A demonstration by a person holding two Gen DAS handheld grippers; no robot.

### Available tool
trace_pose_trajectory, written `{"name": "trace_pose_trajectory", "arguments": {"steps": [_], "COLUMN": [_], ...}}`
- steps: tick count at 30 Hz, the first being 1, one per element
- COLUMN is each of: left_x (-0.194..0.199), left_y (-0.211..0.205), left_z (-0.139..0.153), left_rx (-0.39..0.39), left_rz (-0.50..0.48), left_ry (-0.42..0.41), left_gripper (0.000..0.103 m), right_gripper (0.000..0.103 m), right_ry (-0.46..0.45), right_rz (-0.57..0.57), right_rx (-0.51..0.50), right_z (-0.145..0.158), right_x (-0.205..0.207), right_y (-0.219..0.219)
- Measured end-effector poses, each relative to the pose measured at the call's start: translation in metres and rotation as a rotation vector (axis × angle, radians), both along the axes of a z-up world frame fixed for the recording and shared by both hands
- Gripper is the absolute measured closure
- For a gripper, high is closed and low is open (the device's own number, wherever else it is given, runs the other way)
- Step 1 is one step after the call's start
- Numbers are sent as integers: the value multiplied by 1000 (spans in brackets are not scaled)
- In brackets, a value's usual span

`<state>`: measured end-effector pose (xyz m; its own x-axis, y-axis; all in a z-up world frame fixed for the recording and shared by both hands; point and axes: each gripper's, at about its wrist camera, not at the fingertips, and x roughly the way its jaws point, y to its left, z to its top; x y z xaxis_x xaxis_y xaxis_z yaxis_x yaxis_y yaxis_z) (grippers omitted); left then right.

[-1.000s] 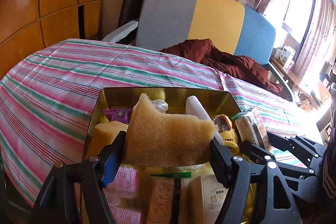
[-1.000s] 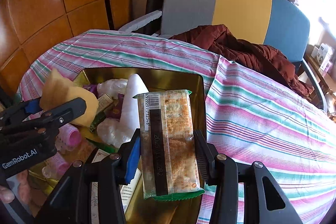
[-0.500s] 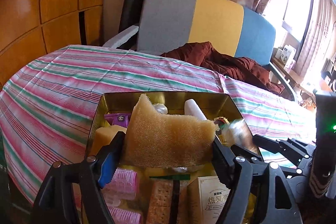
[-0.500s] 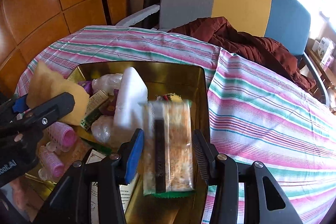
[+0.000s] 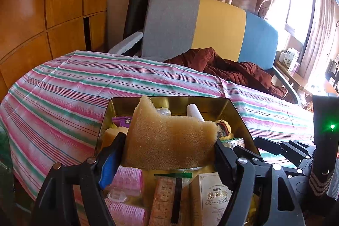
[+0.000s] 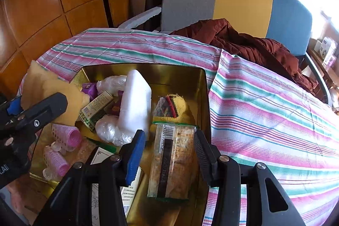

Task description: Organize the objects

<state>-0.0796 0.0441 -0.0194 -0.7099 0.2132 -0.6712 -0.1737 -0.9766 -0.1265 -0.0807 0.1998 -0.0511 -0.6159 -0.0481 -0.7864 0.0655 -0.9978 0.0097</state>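
In the left wrist view, the left gripper [image 5: 169, 154] is clamped on one tan sponge [image 5: 171, 141], whose long axis runs straight across from finger to finger; it hangs over the near half of the gold tin [image 5: 239, 111], so the place for it lies directly below and slightly ahead, and a release there would likely drop it among the contents. Below the gripper I count two pink hair rollers [image 5: 127, 181], one cracker pack, and one white carton with printed characters [image 5: 214, 196]; ahead of the sponge, one white bottle tip [image 5: 195, 112] and one purple packet. The right gripper's fingers show off to the right. In the right wrist view, the right gripper [image 6: 169, 151] stands wide with nothing between its fingers; a single biscuit packet [image 6: 171, 162] lies in the tin just below and between them, untouched as far as I can tell, its long axis pointing along the fingers, away from the camera. To this gripper's left are one white bottle [image 6: 135, 103], two pink rollers, one green box [image 6: 95, 107] and two crumpled clear wraps; ahead, one yellow knitted piece [image 6: 175, 107]. The left gripper with its sponge sits far left, nearer the rollers.
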Motion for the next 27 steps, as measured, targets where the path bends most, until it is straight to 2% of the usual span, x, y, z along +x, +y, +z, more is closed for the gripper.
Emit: {"name": "trace_pose_trajectory", "arguments": {"steps": [8,13,17,23,27], "left_x": [23,43,47,64,76], "left_y": [-8,-13,-10,-11,-11], "left_z": [7,12,8,-1,-1], "left_rx": [-30,-25,-119,-176,-158], "left_rz": [39,71,155,142,130], "left_ry": [6,17,-31,2,23], "left_gripper": [24,22,21,21,30], "right_gripper": [33,32,32,29,29], "right_ry": [50,70,77,80,91], "right_rz": [-10,-4,-3,-10,-28], "right_rx": [-22,-18,-15,-15,-21], "right_z": [13,16,14,9,9], "right_x": [23,44,60,79,88], "right_y": [0,-2,-2,2,8]}}
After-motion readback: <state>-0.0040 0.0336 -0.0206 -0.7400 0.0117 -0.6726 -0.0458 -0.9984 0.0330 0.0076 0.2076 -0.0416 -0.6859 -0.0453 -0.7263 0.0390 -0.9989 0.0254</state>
